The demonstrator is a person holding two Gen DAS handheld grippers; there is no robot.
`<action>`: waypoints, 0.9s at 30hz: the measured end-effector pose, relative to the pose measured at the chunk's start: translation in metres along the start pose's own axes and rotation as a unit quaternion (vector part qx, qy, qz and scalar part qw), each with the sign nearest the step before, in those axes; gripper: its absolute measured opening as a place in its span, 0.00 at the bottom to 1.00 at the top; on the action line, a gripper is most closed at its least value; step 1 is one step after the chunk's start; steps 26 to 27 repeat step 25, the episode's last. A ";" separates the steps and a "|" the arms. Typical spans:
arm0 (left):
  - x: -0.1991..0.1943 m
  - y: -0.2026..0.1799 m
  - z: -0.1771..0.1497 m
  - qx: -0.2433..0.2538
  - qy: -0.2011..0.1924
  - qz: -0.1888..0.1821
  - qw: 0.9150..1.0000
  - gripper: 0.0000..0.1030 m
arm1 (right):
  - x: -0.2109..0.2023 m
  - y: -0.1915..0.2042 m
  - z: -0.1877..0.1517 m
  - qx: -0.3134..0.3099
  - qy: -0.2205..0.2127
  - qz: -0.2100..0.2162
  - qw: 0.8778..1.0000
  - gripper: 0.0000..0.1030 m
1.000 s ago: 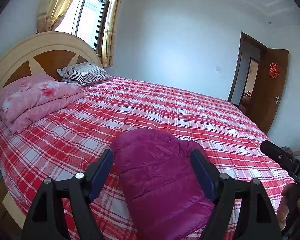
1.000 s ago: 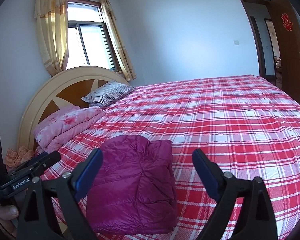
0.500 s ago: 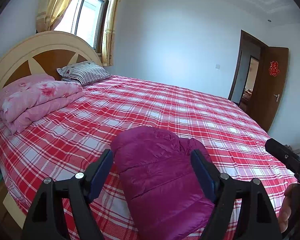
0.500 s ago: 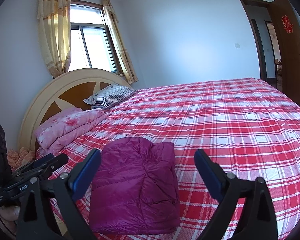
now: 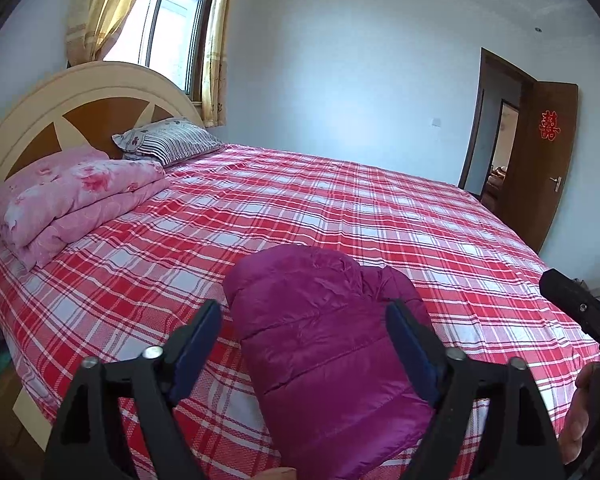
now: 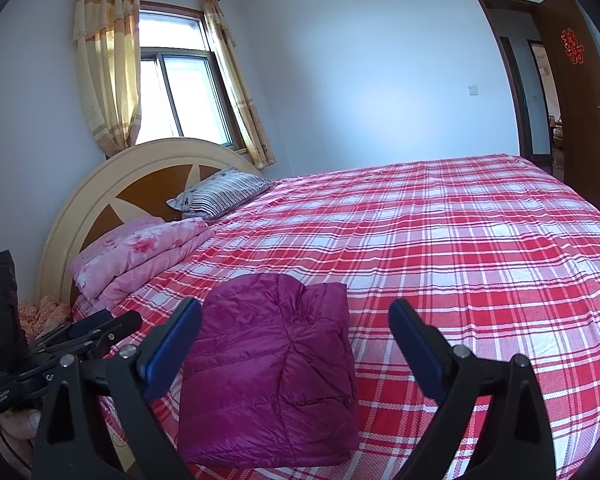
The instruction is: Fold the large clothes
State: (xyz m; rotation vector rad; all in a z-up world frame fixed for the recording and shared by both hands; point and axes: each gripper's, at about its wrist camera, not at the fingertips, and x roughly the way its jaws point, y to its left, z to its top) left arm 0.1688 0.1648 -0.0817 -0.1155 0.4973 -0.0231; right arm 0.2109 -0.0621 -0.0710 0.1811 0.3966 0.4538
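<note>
Folded magenta down jacket (image 5: 332, 344) lying flat at near edge of red plaid bed (image 5: 340, 216). Left gripper (image 5: 304, 336) released, jaws just widened, straddling jacket without pressing it. Right gripper (image 6: 296, 336) released, empty, jacket below its left jaw. Pink quilt (image 6: 140, 256) and striped pillow (image 6: 224, 194) far left, against headboard (image 6: 100, 196).

Red double-happiness sign (image 6: 573, 47) on the door (image 6: 580, 92)

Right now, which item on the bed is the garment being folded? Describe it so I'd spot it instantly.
Start at the bed with the red plaid sheet. Near its front edge lies a folded purple puffer jacket. Unlike the pink floral quilt by the headboard, it is shiny, quilted and plain.
</note>
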 end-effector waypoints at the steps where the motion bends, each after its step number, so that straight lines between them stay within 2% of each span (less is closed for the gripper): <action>1: -0.002 0.000 0.000 0.001 -0.005 0.004 1.000 0.92 | 0.000 0.001 0.000 -0.001 0.000 0.001 1.000 0.94; 7: -0.007 -0.003 0.002 0.007 -0.019 0.019 1.000 0.93 | -0.003 0.005 0.001 -0.010 -0.004 0.006 1.000 0.94; 11: -0.009 0.000 0.004 -0.004 -0.023 0.012 1.000 0.94 | -0.002 0.006 0.000 -0.013 -0.004 0.009 1.000 0.94; 16: -0.005 0.002 0.004 -0.001 -0.024 0.028 0.999 0.96 | -0.001 0.004 -0.001 -0.011 -0.002 0.008 1.000 0.94; 27: -0.007 0.001 0.001 0.008 -0.041 0.027 0.999 0.97 | 0.000 0.001 -0.004 -0.007 0.001 0.005 1.000 0.94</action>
